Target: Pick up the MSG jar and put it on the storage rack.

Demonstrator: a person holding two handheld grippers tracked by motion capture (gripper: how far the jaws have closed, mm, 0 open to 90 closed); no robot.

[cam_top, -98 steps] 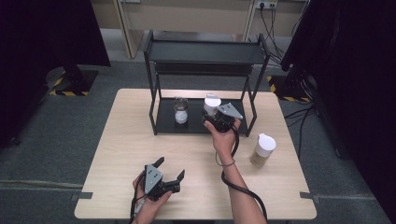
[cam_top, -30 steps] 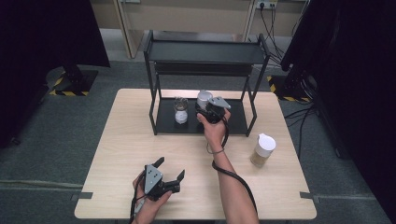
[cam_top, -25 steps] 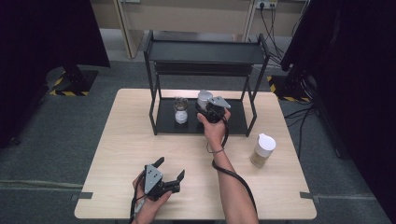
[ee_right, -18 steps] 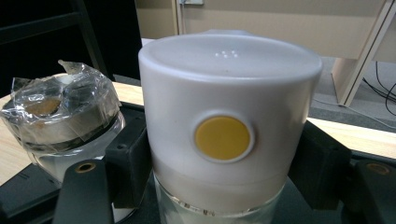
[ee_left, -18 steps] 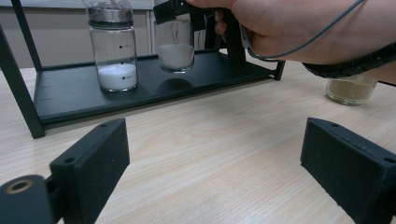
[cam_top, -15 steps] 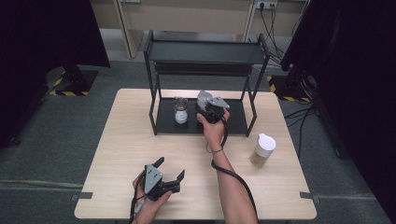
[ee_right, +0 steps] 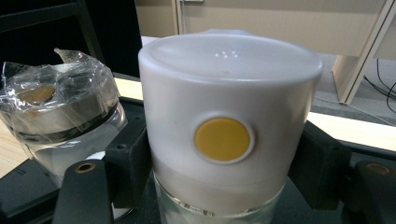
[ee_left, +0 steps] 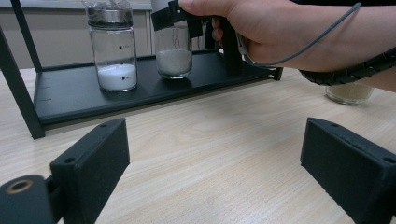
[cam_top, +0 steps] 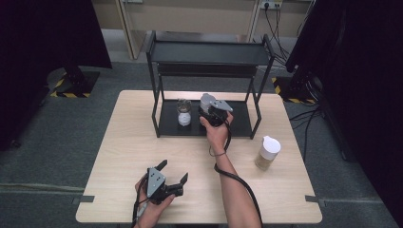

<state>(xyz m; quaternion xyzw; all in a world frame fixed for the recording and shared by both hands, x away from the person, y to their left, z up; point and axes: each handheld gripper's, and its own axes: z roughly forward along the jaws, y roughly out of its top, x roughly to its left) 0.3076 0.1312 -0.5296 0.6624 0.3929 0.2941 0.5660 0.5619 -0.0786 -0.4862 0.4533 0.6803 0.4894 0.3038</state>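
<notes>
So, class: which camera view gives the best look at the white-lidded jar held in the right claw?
The right gripper view: the white-lidded jar is close up, its yellow dot sharp, pads pressing both sides. The left gripper view shows its glass body and white powder on the rack shelf, lid hidden by the hand. The high view shows just its lid.

Grey carpet floor [cam_top: 57,137], dark curtains [cam_top: 43,33], beige wall [cam_top: 190,14].

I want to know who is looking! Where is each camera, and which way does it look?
High view: above the table, looking forward and down at the black rack; both forearms show.
Left gripper view: low on the left hand-held gripper, looking across the table at the rack; its open jaws show.
Right gripper view: on the right hand-held gripper, facing the white-capped jar it clamps.
Both gripper views share the plastic-wrapped jar.
</notes>
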